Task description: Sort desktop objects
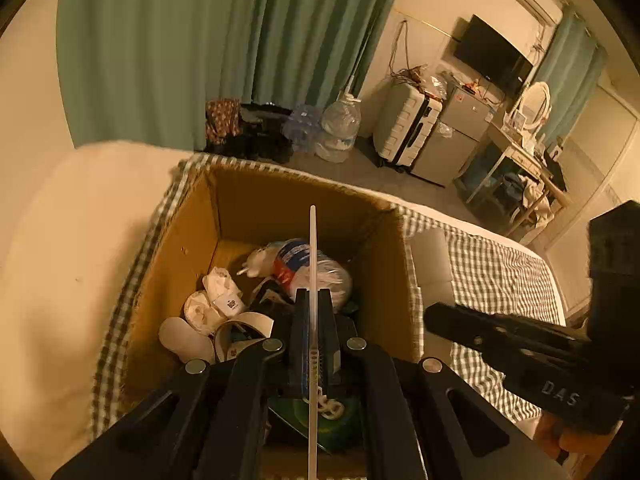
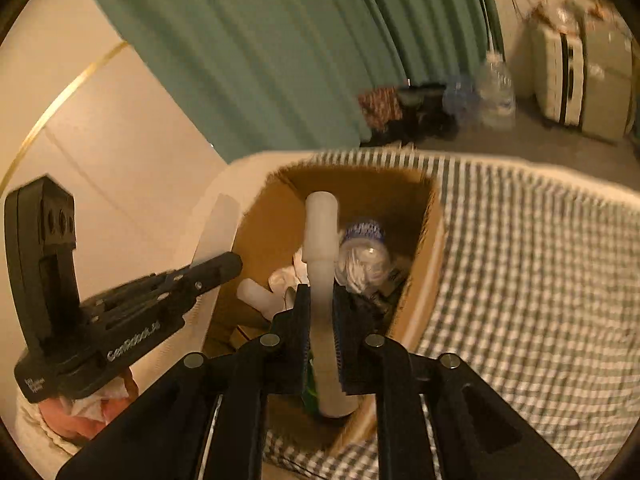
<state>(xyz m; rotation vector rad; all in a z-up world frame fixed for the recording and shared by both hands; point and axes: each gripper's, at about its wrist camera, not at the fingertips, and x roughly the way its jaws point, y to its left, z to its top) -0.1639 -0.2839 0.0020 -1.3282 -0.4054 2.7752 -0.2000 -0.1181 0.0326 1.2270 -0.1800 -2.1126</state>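
My left gripper (image 1: 313,292) is shut on a thin white straw (image 1: 312,248) that sticks out forward past the jaws. It hangs over an open cardboard box (image 1: 192,240) holding a crumpled plastic bottle (image 1: 304,264) and several paper cups (image 1: 220,296). My right gripper (image 2: 322,288) grips a thick white plastic tube (image 2: 321,220), with no gap showing at the pads. It is above the same box (image 2: 424,280), over a crushed bottle (image 2: 362,256). Each gripper shows in the other's view: the right gripper (image 1: 436,314) beside the box, the left gripper (image 2: 236,262) at its rim.
The box stands on a green-and-white checked cloth (image 2: 520,260) next to a pale cushion (image 1: 60,260). On the floor beyond are a water jug (image 1: 340,124), a suitcase (image 1: 404,132) and dark bags in front of a green curtain (image 1: 160,40).
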